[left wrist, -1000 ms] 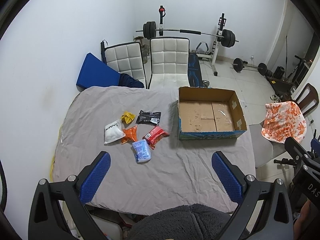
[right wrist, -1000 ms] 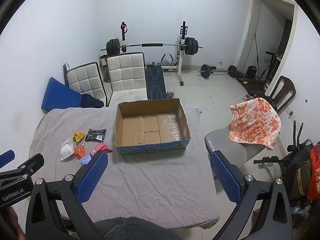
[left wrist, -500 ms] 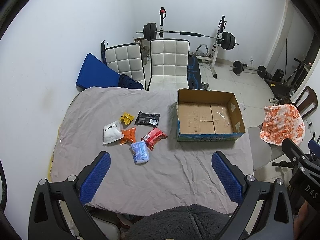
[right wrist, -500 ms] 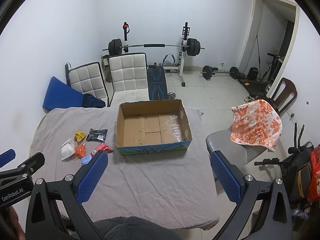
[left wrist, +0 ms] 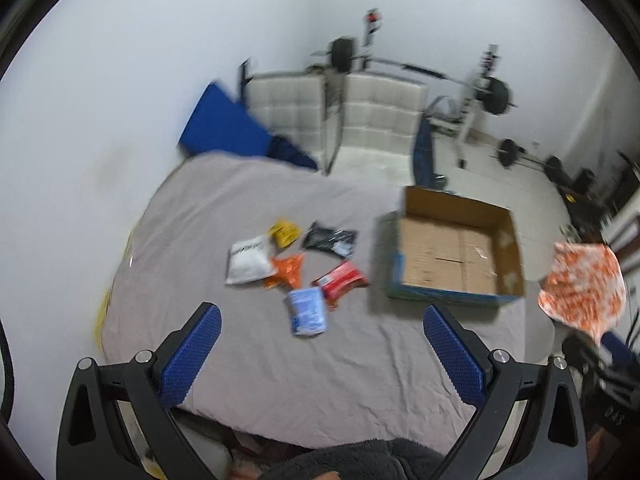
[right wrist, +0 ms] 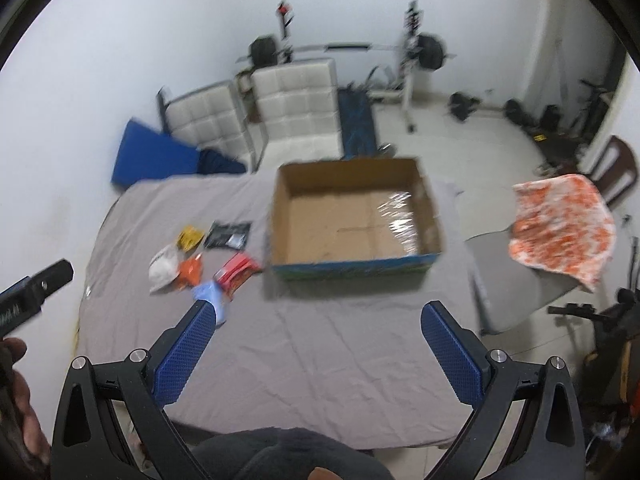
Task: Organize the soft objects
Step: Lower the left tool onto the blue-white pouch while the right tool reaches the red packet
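Observation:
Several soft packets lie in a cluster on the grey-covered table [left wrist: 280,360]: a white pouch [left wrist: 247,261], a yellow one [left wrist: 284,232], a black one [left wrist: 330,239], an orange one [left wrist: 287,270], a red one [left wrist: 341,279] and a light blue one [left wrist: 307,311]. An open, empty cardboard box [left wrist: 452,256] stands to their right, and shows in the right wrist view [right wrist: 354,220] too. My left gripper [left wrist: 320,356] is open and empty, above the table's near edge. My right gripper [right wrist: 320,352] is open and empty, nearer the box. Both views are blurred.
Two white padded chairs [left wrist: 376,120] and a blue mat [left wrist: 224,128] stand behind the table. A chair with an orange-white cloth [right wrist: 560,228] is at the right. Weight-lifting gear [right wrist: 344,46] lines the back wall.
Both grippers have moved forward and tilted down toward the table. The packets and box look larger and sit lower in both views. Both stay open.

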Action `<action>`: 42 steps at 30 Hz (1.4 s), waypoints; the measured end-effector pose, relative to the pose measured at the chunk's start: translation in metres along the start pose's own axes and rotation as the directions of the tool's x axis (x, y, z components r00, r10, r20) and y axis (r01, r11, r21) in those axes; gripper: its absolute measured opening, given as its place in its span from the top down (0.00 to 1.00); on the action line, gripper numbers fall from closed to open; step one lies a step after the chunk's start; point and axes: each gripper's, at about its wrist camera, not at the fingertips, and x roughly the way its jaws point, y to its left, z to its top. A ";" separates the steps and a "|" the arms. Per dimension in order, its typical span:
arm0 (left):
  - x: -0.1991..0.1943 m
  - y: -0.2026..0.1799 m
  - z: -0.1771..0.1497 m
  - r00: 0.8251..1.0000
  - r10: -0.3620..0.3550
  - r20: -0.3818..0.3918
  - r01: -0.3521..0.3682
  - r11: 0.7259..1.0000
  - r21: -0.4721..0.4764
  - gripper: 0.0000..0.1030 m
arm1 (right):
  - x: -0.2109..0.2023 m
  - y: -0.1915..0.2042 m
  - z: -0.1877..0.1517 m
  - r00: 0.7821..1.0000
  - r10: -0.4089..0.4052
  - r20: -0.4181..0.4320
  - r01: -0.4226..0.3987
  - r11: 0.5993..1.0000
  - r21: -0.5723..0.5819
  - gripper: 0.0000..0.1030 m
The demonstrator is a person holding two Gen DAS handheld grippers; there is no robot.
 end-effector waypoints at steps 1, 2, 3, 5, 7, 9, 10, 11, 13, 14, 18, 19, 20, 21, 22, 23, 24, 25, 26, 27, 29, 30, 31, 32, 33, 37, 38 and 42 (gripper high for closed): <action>0.010 0.009 0.001 1.000 0.008 -0.020 -0.009 1.000 -0.021 0.00 | 0.013 0.005 0.002 1.000 0.021 -0.020 -0.021 1.000 -0.010 0.00; 0.023 0.018 0.001 0.999 0.022 -0.042 -0.024 0.999 -0.042 0.00 | 0.032 0.012 0.004 0.998 0.040 -0.052 -0.041 0.999 -0.024 0.00; 0.036 0.026 0.000 0.997 0.033 -0.068 -0.037 0.998 -0.058 0.00 | 0.049 0.019 0.005 0.995 0.052 -0.081 -0.055 0.998 -0.036 0.00; 0.068 0.041 -0.004 0.992 0.038 -0.120 -0.048 0.996 -0.081 0.00 | 0.082 0.032 0.008 0.988 0.077 -0.132 -0.084 0.995 -0.054 0.00; 0.108 0.049 -0.010 0.981 0.033 -0.189 -0.051 0.995 -0.089 0.00 | 0.120 0.048 0.008 0.976 0.099 -0.195 -0.114 0.991 -0.066 0.00; 0.143 0.053 -0.015 0.966 0.036 -0.257 -0.061 0.994 -0.089 0.00 | 0.161 0.063 0.008 0.960 0.105 -0.259 -0.126 0.990 -0.066 0.00; 0.166 0.053 -0.019 0.953 0.004 -0.302 -0.035 0.995 -0.097 0.00 | 0.181 0.069 0.009 0.953 0.107 -0.283 -0.130 0.990 -0.061 0.00; 0.185 0.053 -0.024 0.945 -0.022 -0.325 -0.014 0.994 -0.109 0.00 | 0.193 0.074 0.009 0.950 0.099 -0.297 -0.123 0.990 -0.063 0.00; 0.225 0.051 -0.030 0.924 -0.039 -0.381 -0.003 0.994 -0.109 0.00 | 0.227 0.088 0.011 0.941 0.094 -0.326 -0.120 0.991 -0.061 0.00; 0.240 0.051 -0.031 0.917 -0.055 -0.396 0.012 0.994 -0.111 0.00 | 0.242 0.093 0.013 0.937 0.088 -0.338 -0.114 0.992 -0.059 0.00; 0.310 0.038 -0.036 0.884 -0.057 -0.463 0.021 0.996 -0.084 0.05 | 0.298 0.112 0.019 0.918 0.071 -0.390 -0.095 0.995 -0.043 0.00; 0.329 0.037 -0.037 0.875 -0.059 -0.481 0.023 0.997 -0.079 0.07 | 0.308 0.116 0.021 0.915 0.065 -0.398 -0.090 0.995 -0.044 0.00; 0.345 0.037 -0.037 0.864 -0.061 -0.499 0.028 0.997 -0.074 0.07 | 0.319 0.119 0.022 0.911 0.063 -0.407 -0.087 0.995 -0.041 0.00; 0.363 0.035 -0.039 0.853 -0.058 -0.518 0.026 0.997 -0.068 0.07 | 0.331 0.123 0.025 0.906 0.059 -0.419 -0.081 0.996 -0.035 0.00; 0.377 0.034 -0.041 0.842 -0.053 -0.536 0.026 0.998 -0.059 0.07 | 0.340 0.126 0.027 0.903 0.061 -0.425 -0.081 0.996 -0.030 0.00; 0.389 0.032 -0.044 0.830 -0.051 -0.555 0.030 0.998 -0.047 0.07 | 0.346 0.130 0.028 0.899 0.068 -0.433 -0.085 0.996 -0.021 0.00; 0.398 0.031 -0.047 0.819 -0.049 -0.571 0.033 0.999 -0.038 0.11 | 0.353 0.134 0.030 0.896 0.071 -0.439 -0.086 0.996 -0.016 0.00; 0.410 0.030 -0.054 0.803 -0.043 -0.595 0.033 0.999 -0.028 0.18 | 0.360 0.139 0.031 0.891 0.076 -0.448 -0.087 0.996 -0.005 0.00; 0.415 0.030 -0.058 0.792 -0.054 -0.608 0.045 0.999 -0.030 0.29 | 0.366 0.141 0.032 0.885 0.082 -0.458 -0.089 0.996 0.007 0.00; 0.420 0.032 -0.063 0.778 -0.075 -0.623 0.063 0.997 -0.042 0.37 | 0.375 0.148 0.033 0.876 0.097 -0.473 -0.098 0.995 0.022 0.00; 0.415 0.038 -0.067 0.786 -0.090 -0.612 0.069 0.996 -0.058 0.44 | 0.385 0.156 0.035 0.862 0.112 -0.495 -0.105 0.994 0.041 0.00; 0.412 0.041 -0.067 0.792 -0.084 -0.605 0.063 0.996 -0.055 0.50 | 0.394 0.163 0.036 0.852 0.119 -0.509 -0.107 0.993 0.052 0.00; 0.407 0.047 -0.066 0.801 -0.068 -0.595 0.046 0.998 -0.053 0.52 | 0.399 0.167 0.036 0.846 0.124 -0.519 -0.108 0.992 0.061 0.00; 0.402 0.055 -0.065 0.810 -0.056 -0.583 0.026 0.998 -0.060 0.52 | 0.407 0.172 0.037 0.839 0.128 -0.529 -0.107 0.992 0.071 0.00; 0.397 0.063 -0.064 0.819 -0.051 -0.572 0.010 0.997 -0.075 0.52 | 0.417 0.178 0.037 0.830 0.129 -0.543 -0.100 0.992 0.082 0.00; 0.391 0.089 -0.062 0.831 -0.049 -0.555 -0.028 0.991 -0.128 0.52 | 0.453 0.199 0.037 0.802 0.109 -0.588 -0.052 0.992 0.113 0.03; 0.392 0.093 -0.063 0.828 -0.058 -0.557 -0.027 0.989 -0.143 0.52 | 0.464 0.204 0.035 0.791 0.104 -0.603 -0.034 0.991 0.126 0.04; 0.398 0.105 -0.069 0.807 -0.141 -0.574 0.008 0.974 -0.227 0.50 | 0.496 0.217 0.028 0.762 0.058 -0.645 0.036 0.991 0.131 0.06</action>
